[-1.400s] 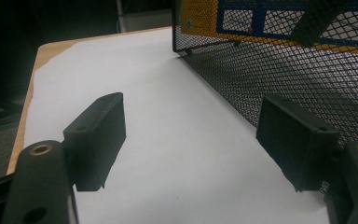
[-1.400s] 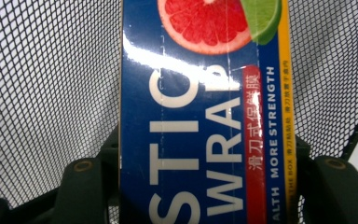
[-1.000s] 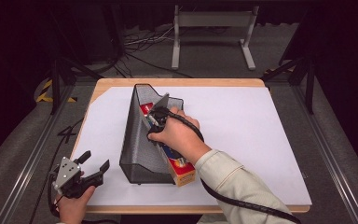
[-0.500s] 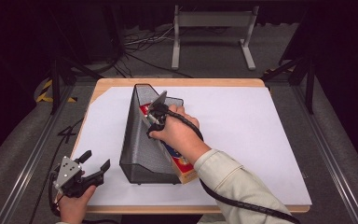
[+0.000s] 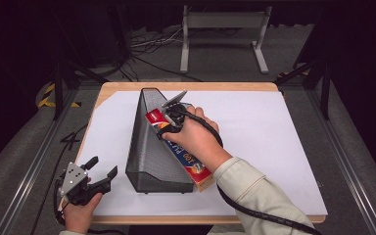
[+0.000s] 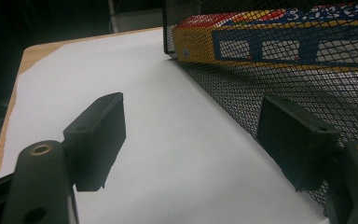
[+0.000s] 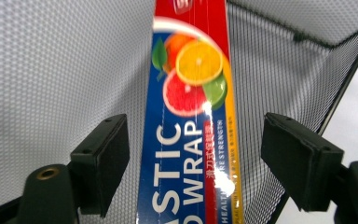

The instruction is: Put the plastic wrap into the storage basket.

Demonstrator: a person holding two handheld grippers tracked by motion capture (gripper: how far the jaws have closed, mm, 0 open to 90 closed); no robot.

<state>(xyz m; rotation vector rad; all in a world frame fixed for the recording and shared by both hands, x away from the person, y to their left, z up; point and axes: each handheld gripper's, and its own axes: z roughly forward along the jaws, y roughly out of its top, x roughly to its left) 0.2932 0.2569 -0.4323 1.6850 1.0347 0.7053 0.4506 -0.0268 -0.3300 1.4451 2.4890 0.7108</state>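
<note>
Plastic wrap box (image 7: 189, 140), label "STIC WRAP" with citrus picture, inside mesh holder (image 5: 149, 147). Right gripper (image 7: 193, 163) jaws apart astride it; left gripper (image 5: 100, 172) jaws apart.

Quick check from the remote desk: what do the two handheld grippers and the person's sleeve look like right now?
Both grippers are black with two blocky rectangular jaws and brass-coloured pivot screws. The left gripper carries a grey three-cornered plate on top. A thick black cable trails from the right gripper along a pale beige sleeve.
</note>
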